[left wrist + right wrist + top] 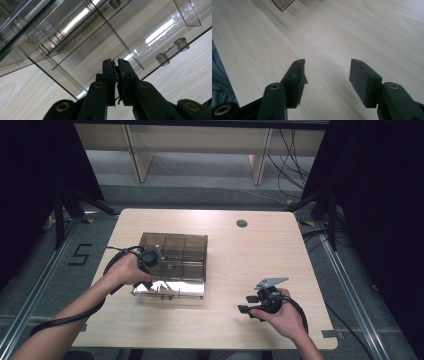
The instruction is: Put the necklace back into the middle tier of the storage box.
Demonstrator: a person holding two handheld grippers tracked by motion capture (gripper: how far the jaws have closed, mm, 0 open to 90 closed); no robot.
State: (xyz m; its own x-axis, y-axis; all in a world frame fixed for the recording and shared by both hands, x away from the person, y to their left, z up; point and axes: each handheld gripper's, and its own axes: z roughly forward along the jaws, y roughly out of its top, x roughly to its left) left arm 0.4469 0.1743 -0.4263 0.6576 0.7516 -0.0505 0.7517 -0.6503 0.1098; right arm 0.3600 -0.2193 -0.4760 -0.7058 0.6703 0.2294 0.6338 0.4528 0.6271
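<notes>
The left hand-held gripper (115,65) has its jaws pressed together, apparently pinching a thin edge of the clear organizer box (172,262); whether that edge is the lid or a wall cannot be told for certain. In the high view this left hand-held gripper (148,257) sits at the box's left side, over the smoky, transparent panels. The box lies on the left half of the surface (235,255), with its divided compartments toward the far side and a glossy panel toward the person. Two small metal studs (172,51) show through the plastic nearby.

The right hand-held gripper (325,72) hangs with jaws wide apart above bare wood, gripping nothing, well apart from the box; it shows in the high view (252,302) near the front right.

To do this step well, the pinch should probably stay square on the thin panel, moving it along its hinge arc without twisting. The free gripper could brace the box so it does not slide.
</notes>
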